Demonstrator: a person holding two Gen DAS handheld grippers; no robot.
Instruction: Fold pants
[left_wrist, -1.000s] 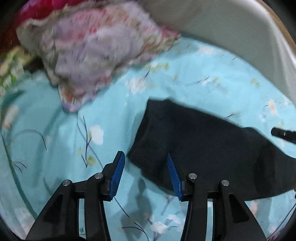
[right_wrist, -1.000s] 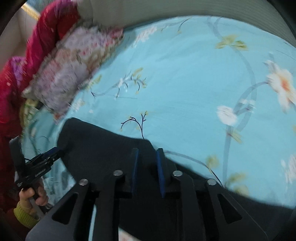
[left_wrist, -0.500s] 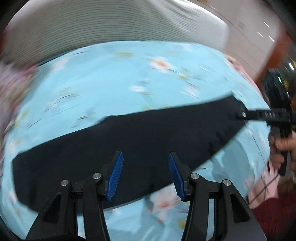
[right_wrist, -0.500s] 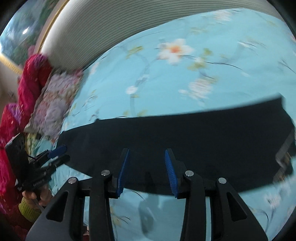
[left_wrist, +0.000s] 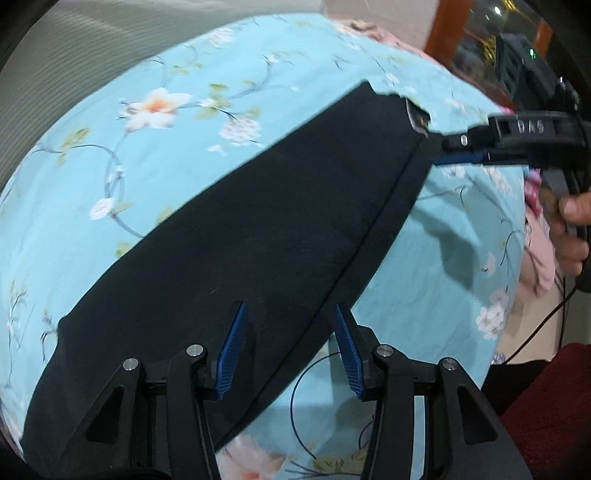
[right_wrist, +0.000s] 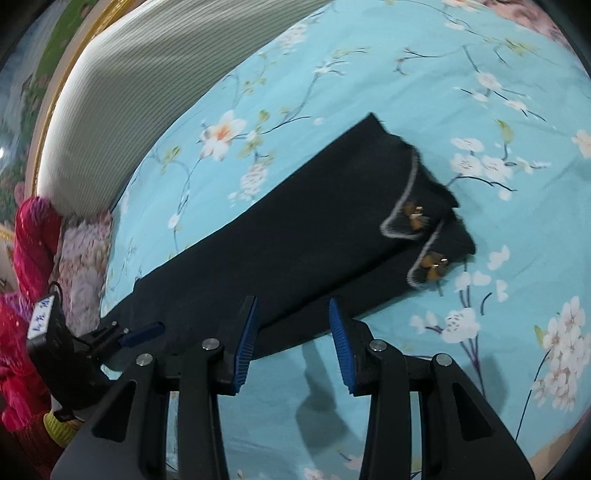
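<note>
Black pants (left_wrist: 258, 229) are lying flat on the bed (left_wrist: 122, 155), folded lengthwise into a long strip running diagonally across the blue floral sheet. In the right wrist view the pants (right_wrist: 295, 236) are showing two stacked leg hems with grey trim and small brown bows (right_wrist: 413, 216) at the far end, one leg sitting on top of the other and slightly offset.

Left gripper (left_wrist: 290, 345) is hovering over the near long edge of the strip, jaws spread wide, nothing between the blue pads (left_wrist: 232, 343); the fold edge is passing under the gap. Same gripper (right_wrist: 142, 334) is showing at the left of the right wrist view, near the other end of the pants.

Right gripper (right_wrist: 291, 338) is also hanging with jaws wide apart, empty, just above the near edge mid-strip. From the left wrist view, the right gripper (left_wrist: 458, 151) is sitting at the hem end, possibly touching the cloth corner — blurry, hard to say.

A padded headboard (right_wrist: 155, 81) and floral pillow (right_wrist: 83, 262) are sitting at the bed's far side.
</note>
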